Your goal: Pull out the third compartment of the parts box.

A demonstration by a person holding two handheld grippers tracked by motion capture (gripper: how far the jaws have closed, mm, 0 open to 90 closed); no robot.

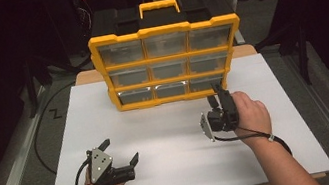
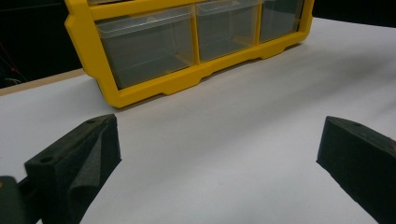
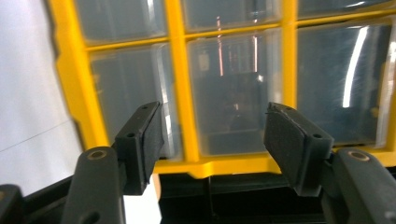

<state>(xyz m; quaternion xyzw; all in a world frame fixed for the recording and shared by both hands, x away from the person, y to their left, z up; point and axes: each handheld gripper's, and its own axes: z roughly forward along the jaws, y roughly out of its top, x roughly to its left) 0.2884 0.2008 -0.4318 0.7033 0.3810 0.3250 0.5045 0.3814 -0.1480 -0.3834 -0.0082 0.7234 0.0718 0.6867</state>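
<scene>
High view: the yellow organizer (image 1: 168, 61) stands upright at the far edge of the white desk (image 1: 171, 142), its nine clear drawers facing the person. The right gripper (image 1: 215, 98) is just in front of the organizer's bottom-right drawer (image 1: 205, 83), jaws partly open with nothing between them. The left gripper (image 1: 121, 153) rests well in front of the organizer, toward its left, jaws spread wide and empty. Left gripper view: both pads (image 2: 88, 158) stand far apart above the bare desk; the organizer lies beyond them. Right gripper view: the pads (image 3: 144, 140) are moderately apart, close to the organizer's drawer fronts, gripping nothing.
</scene>
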